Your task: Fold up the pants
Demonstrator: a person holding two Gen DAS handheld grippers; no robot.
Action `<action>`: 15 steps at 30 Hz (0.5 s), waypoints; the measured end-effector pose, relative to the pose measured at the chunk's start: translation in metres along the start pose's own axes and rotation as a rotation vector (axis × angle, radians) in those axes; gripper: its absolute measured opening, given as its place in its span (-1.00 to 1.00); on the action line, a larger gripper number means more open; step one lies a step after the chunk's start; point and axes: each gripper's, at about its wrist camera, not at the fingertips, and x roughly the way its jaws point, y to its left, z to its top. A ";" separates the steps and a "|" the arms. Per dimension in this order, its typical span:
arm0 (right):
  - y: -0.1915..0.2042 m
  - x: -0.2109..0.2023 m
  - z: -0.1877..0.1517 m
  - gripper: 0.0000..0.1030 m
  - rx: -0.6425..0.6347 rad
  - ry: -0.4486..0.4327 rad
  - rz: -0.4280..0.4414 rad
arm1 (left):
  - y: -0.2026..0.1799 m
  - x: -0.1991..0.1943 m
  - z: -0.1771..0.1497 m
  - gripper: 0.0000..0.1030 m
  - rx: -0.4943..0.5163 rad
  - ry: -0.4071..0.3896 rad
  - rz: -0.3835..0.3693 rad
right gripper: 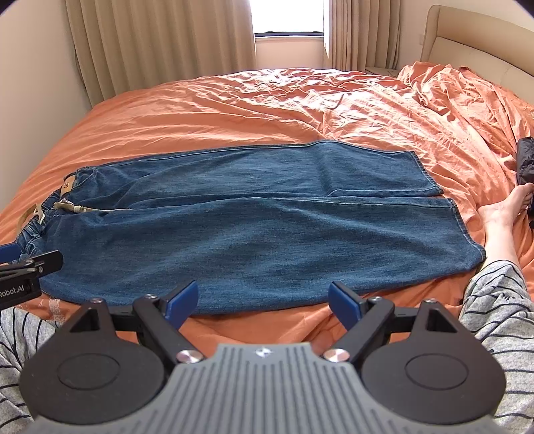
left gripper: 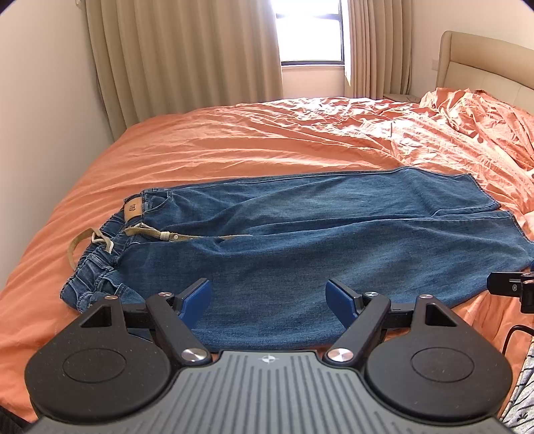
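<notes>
Pants: blue denim jeans (left gripper: 300, 240) lie flat and unfolded across an orange-covered bed (left gripper: 233, 143), waistband toward the left, both leg hems toward the right, the legs side by side and touching.
Belt: a tan belt (left gripper: 100, 237) is threaded at the waistband, its loose end trailing over the denim.
Left tool: the left tool (left gripper: 268, 297) hovers over the near edge of the jeans, blue-padded fingers spread wide, gripping nothing.
Right tool: the right tool (right gripper: 263, 300) hangs at the near edge of the jeans, fingers likewise apart and empty.
Person: a bare foot (right gripper: 504, 207) rests on the bed just beside the leg hems; striped grey trousers (right gripper: 500, 300) show at the frame's lower right.
Room: beige curtains (left gripper: 187, 50) flank a bright window (left gripper: 308, 30); a padded headboard (left gripper: 484, 60) stands at right.
</notes>
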 end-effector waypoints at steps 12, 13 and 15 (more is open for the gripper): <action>0.001 -0.004 0.001 0.58 -0.012 -0.009 0.004 | 0.004 -0.005 0.002 0.77 -0.002 0.000 -0.002; 0.001 -0.005 0.001 0.58 -0.012 -0.010 0.003 | 0.004 -0.005 0.002 0.77 -0.002 -0.001 -0.003; 0.000 -0.005 0.001 0.58 -0.013 -0.009 0.004 | 0.003 -0.005 0.002 0.77 0.000 -0.001 -0.001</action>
